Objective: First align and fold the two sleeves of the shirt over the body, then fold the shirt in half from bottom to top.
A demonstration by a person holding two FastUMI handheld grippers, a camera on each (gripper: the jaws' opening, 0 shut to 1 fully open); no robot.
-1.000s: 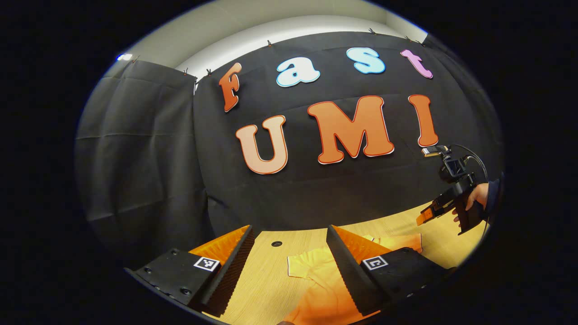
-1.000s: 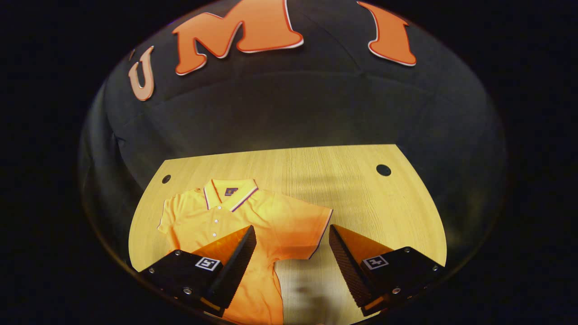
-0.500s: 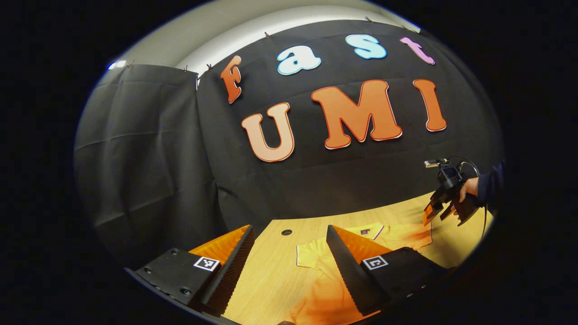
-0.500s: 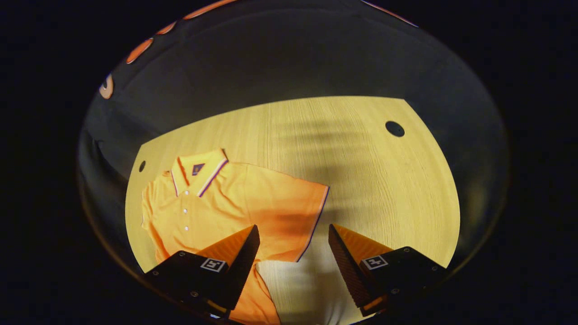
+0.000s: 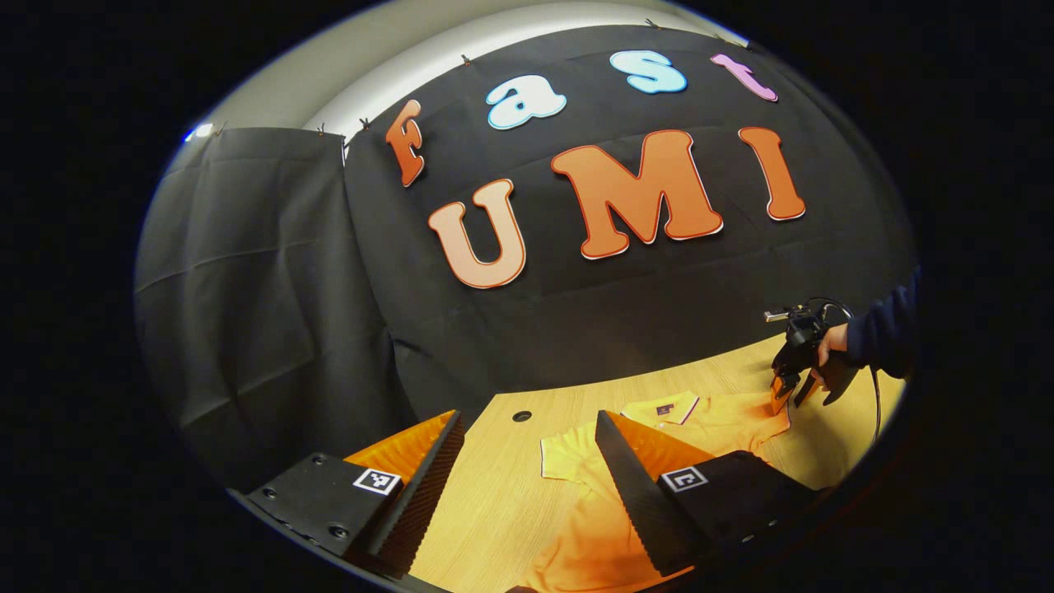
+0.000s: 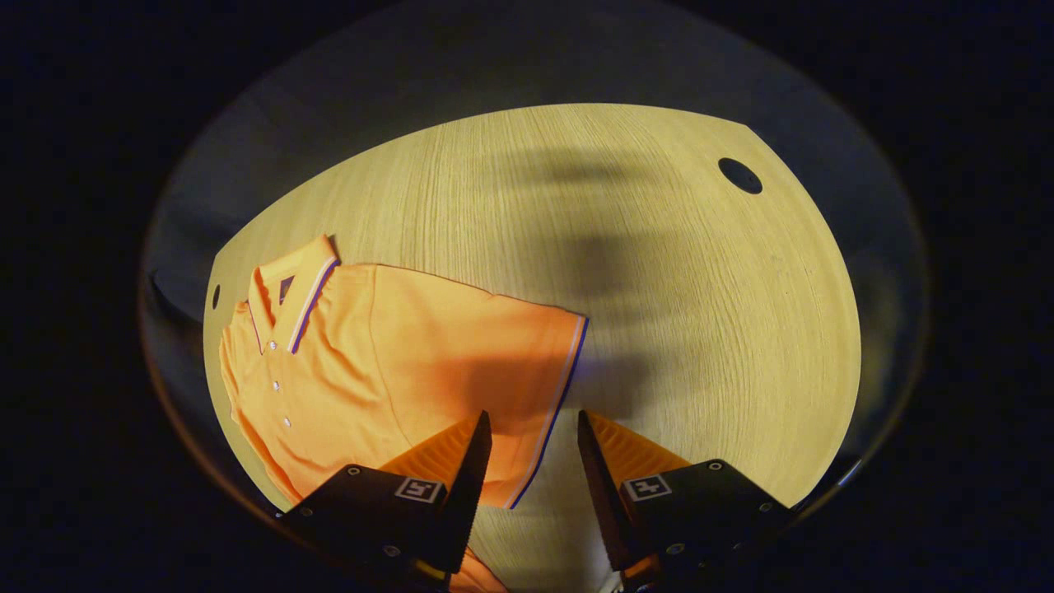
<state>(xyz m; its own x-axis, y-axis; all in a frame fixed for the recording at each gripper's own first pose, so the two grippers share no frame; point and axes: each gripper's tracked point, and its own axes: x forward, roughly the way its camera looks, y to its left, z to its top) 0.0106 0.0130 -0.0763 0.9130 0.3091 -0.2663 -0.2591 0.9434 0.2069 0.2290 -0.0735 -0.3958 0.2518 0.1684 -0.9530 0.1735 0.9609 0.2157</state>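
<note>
An orange polo shirt (image 6: 387,354) lies flat on the wooden table (image 6: 675,263), collar (image 6: 290,290) at the left of the right gripper view. Its right sleeve spreads out, and the striped cuff (image 6: 568,362) runs down between the fingers of my right gripper (image 6: 531,420). That gripper is low over the cuff, with its jaws narrowed but still apart. In the left gripper view the shirt (image 5: 576,535) lies below and right of my open left gripper (image 5: 527,420), which hangs above the table near the left sleeve (image 5: 564,457). Farther off, the right gripper (image 5: 782,397) stands at the other sleeve.
The tabletop has a round hole (image 6: 739,175) at its far right and another hole (image 5: 522,416) at the far left. Black cloth walls close the booth behind the table. A hand in a dark sleeve (image 5: 881,338) holds the right gripper.
My right gripper has come down and forward onto the right sleeve's cuff, and its fingers have drawn closer together. The left gripper has shifted only slightly.
</note>
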